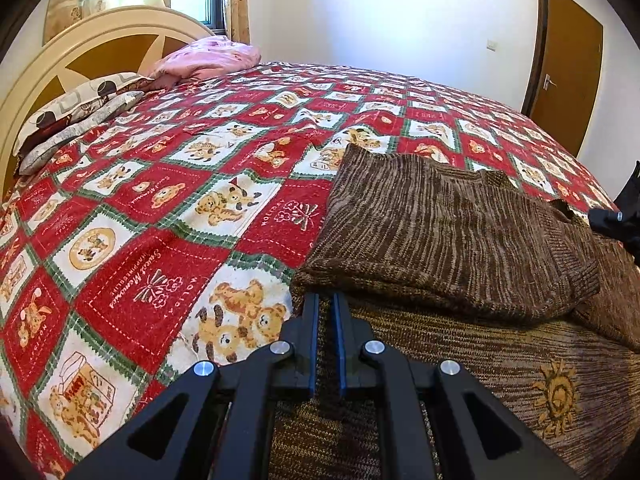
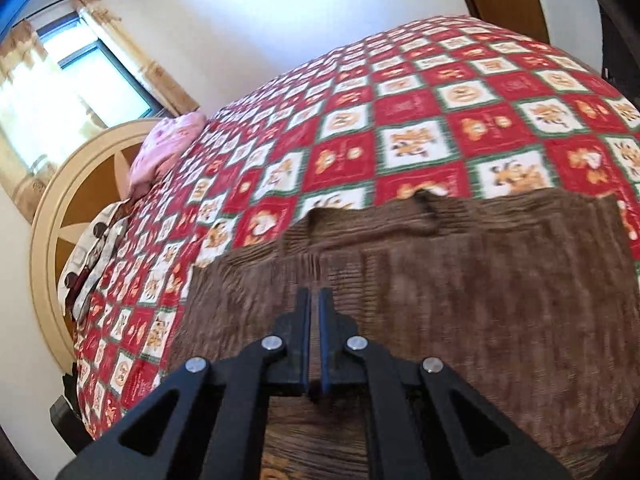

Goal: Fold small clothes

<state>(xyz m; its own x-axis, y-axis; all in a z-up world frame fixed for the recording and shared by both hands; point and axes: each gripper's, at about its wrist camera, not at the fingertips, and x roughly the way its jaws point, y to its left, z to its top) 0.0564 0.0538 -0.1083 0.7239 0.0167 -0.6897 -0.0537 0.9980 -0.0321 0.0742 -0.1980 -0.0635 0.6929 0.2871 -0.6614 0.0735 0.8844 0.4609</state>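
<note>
A brown knitted sweater (image 1: pixel 440 232) lies on the bed, one part folded over the rest; a sun motif (image 1: pixel 558 396) shows on the lower layer. My left gripper (image 1: pixel 326 300) is shut on the sweater's fabric at the edge of the fold. In the right wrist view the sweater (image 2: pixel 460 288) fills the lower half, its collar at the far edge. My right gripper (image 2: pixel 314 296) is shut on the sweater's fabric. Part of the right gripper shows at the right edge of the left wrist view (image 1: pixel 624 216).
The bed has a red, white and green bear-pattern quilt (image 1: pixel 180 200). A cream headboard (image 1: pixel 80 48), patterned pillows (image 1: pixel 72 116) and a pink blanket (image 1: pixel 208 58) are at the far left. A brown door (image 1: pixel 568 64) is on the right.
</note>
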